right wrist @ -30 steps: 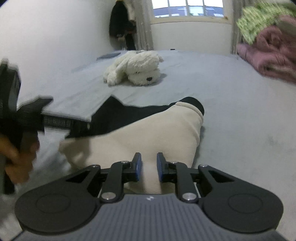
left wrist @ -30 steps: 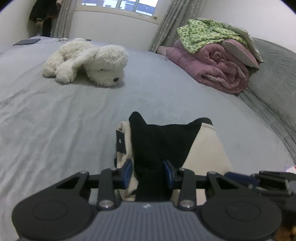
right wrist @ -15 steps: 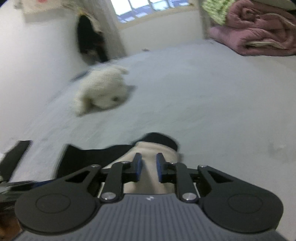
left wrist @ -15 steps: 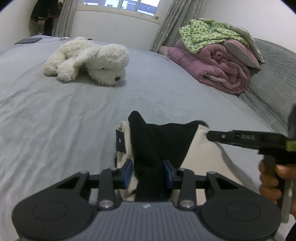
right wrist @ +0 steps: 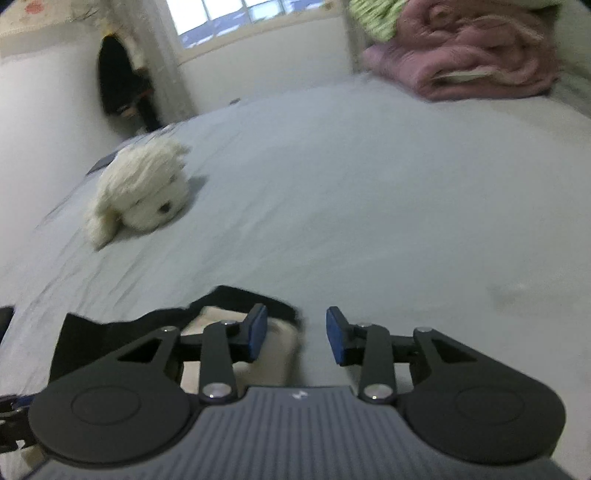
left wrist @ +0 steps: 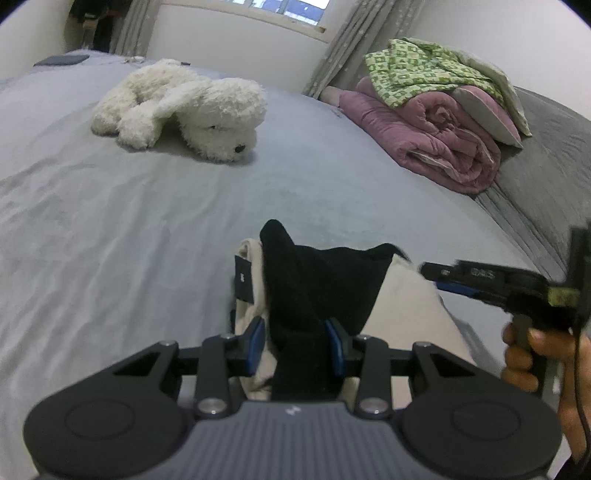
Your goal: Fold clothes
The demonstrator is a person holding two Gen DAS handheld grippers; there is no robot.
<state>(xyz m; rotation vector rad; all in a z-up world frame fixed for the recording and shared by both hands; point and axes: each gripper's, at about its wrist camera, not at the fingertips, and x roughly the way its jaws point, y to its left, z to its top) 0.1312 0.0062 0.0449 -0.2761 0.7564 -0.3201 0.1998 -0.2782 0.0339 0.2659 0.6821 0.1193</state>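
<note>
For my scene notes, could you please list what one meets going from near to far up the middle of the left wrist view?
left gripper → black and cream garment → grey bedsheet → white plush dog → window

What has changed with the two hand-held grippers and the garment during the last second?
The right hand-held gripper has let go of the cream and black garment: its fingers were shut on the cream fabric, and they are now open and empty, lifted to the garment's right side. The left hand-held gripper stays shut on the black part. The plush dog and the pink quilt have not moved.
</note>
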